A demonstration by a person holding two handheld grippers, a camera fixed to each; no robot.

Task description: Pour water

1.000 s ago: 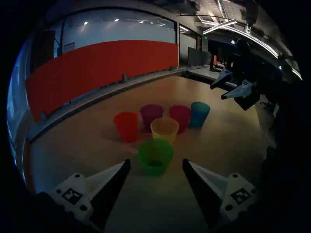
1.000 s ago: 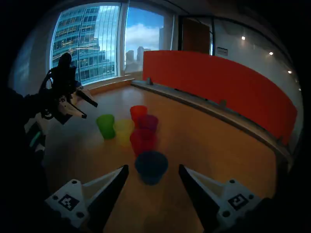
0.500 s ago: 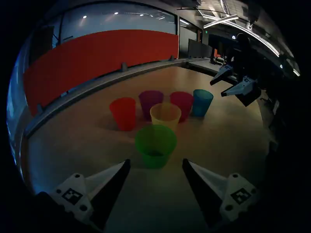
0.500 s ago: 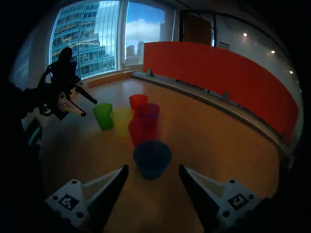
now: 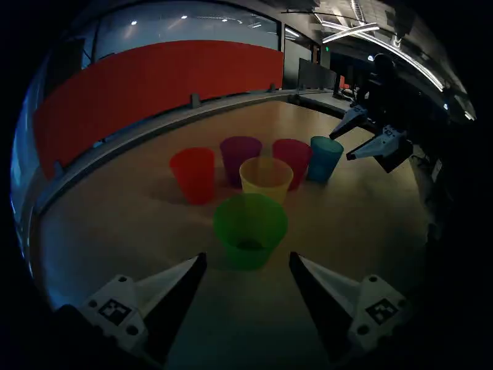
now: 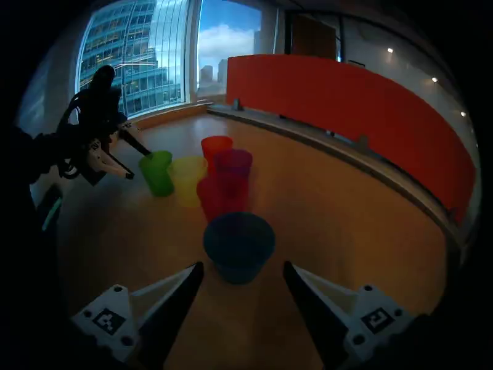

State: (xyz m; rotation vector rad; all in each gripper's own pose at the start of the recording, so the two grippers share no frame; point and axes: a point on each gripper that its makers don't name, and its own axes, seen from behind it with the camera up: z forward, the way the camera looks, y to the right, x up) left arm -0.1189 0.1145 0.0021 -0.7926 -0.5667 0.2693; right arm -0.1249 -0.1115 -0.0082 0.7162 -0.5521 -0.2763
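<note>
On the table, the front cup stands just ahead of the left gripper, a second cup close behind it, a back row of four cups beyond that, and the right gripper hovering near that row's right end.

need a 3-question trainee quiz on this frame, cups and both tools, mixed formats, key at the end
1. True or false: the left tool is shut on the green cup.
2. Fill in: the cup straight ahead of the right tool is ____.
3. How many cups stand on the table?
Key: 1 false, the left tool is open, off the green cup; 2 the blue cup; 3 six.
</note>
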